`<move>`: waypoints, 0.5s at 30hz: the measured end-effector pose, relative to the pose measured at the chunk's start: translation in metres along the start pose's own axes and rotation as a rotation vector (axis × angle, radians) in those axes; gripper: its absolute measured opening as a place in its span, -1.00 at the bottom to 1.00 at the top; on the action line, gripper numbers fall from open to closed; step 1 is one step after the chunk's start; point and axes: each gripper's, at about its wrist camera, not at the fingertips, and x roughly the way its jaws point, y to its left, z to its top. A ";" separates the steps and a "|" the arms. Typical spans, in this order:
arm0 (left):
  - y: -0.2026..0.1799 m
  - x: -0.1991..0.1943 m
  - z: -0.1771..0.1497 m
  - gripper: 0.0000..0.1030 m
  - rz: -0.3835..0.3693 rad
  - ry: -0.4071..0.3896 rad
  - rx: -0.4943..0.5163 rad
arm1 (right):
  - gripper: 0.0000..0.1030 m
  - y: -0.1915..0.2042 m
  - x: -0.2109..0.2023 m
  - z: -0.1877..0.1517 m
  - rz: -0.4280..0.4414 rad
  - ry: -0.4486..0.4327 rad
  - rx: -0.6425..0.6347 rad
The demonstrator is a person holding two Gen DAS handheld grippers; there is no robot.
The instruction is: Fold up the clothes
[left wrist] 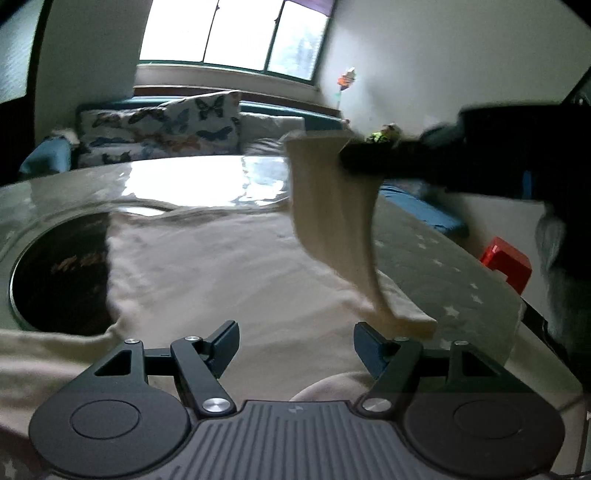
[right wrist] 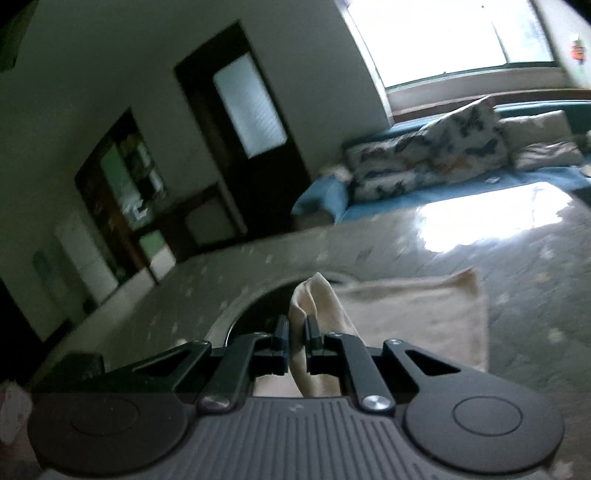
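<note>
— On the counter [left wrist: 443, 258], what lies there?

— A grey cloth with pale stars covers the round counter, glossy where the window [left wrist: 236, 33] glares off it. A cream, soft knitted garment [left wrist: 229, 266] is spread flat across the middle, partly hiding a dark round inset [left wrist: 55, 266] in the counter top.

— And the tools?

— The left tool [left wrist: 293, 347] hangs released over the spread garment, fingers wide, nothing between them. The right tool [right wrist: 295, 332] is clenched on a cream fabric flap [right wrist: 314, 299] of that garment; in the left wrist view it enters from the right, blurred, with the flap hanging from it down to the counter.

— The room behind?

— A blue sofa [left wrist: 48, 155] beneath the window carries a butterfly-print pillow [left wrist: 162, 125] and a plain white one [right wrist: 539, 136]. A dark wooden door with a frosted pane [right wrist: 251, 107] stands in the pale wall on the left of the right wrist view, beside a dim doorway. A red box [left wrist: 508, 262] sits past the counter's right edge.
</note>
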 end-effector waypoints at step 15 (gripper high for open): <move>0.030 0.007 -0.011 0.39 0.065 0.054 -0.097 | -0.47 -0.011 -0.021 -0.026 -0.117 0.065 -0.127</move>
